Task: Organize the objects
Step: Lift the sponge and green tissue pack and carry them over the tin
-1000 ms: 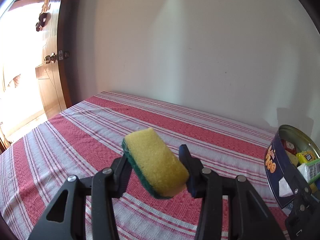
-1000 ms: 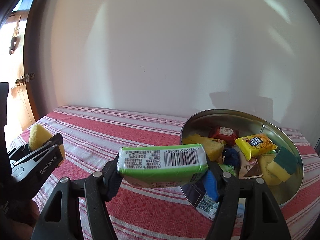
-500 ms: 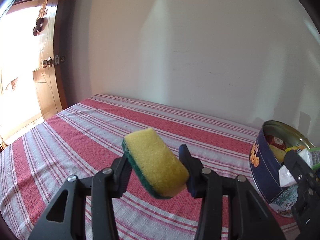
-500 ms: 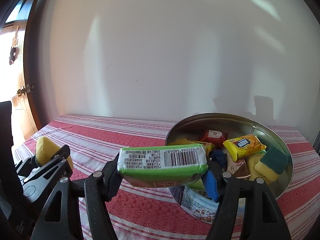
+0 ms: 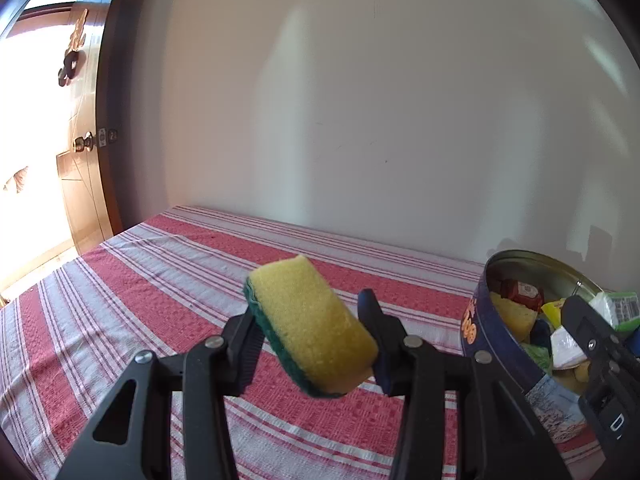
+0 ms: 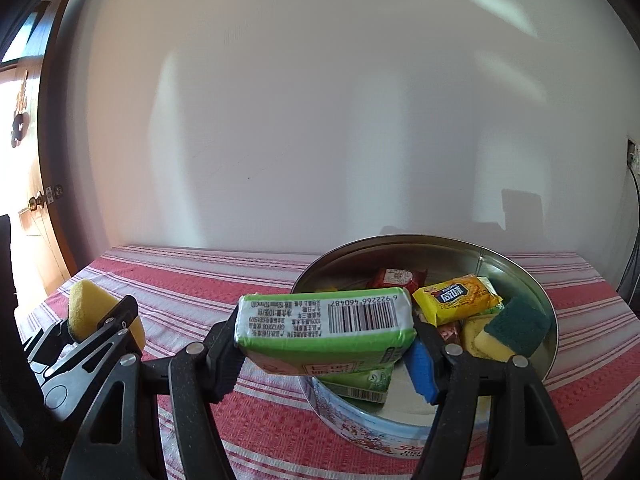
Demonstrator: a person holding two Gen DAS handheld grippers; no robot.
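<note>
My left gripper [image 5: 312,340] is shut on a yellow sponge with a green scrub side [image 5: 312,320], held above the striped cloth, left of the round tin [image 5: 496,356]. My right gripper [image 6: 326,344] is shut on a green and white barcoded packet [image 6: 324,320], held over the near rim of the tin [image 6: 360,428]. The tin holds a yellow snack pack [image 6: 456,296], a red packet [image 6: 396,278], another sponge [image 6: 512,328] and a green packet [image 6: 356,384]. The left gripper with its sponge [image 6: 86,312] shows at the left of the right wrist view.
A red and white striped cloth [image 5: 160,280] covers the table, which stands against a white wall. A wooden door with a knob [image 5: 82,144] is at the far left. A cable hangs at the right wall [image 6: 634,248].
Both grippers have moved toward the tin, which now looks closer and larger. The right gripper's packet has come over the tin's near rim. Both grips are unchanged.
</note>
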